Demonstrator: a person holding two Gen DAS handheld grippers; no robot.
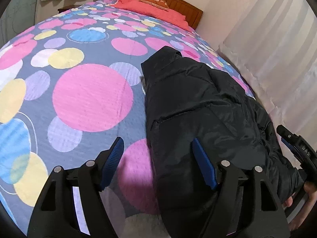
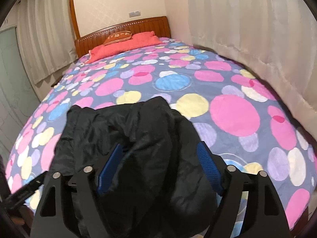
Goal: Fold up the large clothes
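A black puffer jacket lies folded lengthwise on the bed, its collar end toward the headboard. My left gripper is open above the jacket's left edge near the bottom hem; its right finger is over the jacket, its left finger over the bedspread. My right gripper is open wide, with the jacket bunched between its blue pads. The right gripper also shows at the right edge of the left wrist view, beside the jacket.
The bed has a bedspread with pink, yellow and blue circles. A red pillow and an orange cushion lie by the wooden headboard. Pale curtains hang close along the bed's far side.
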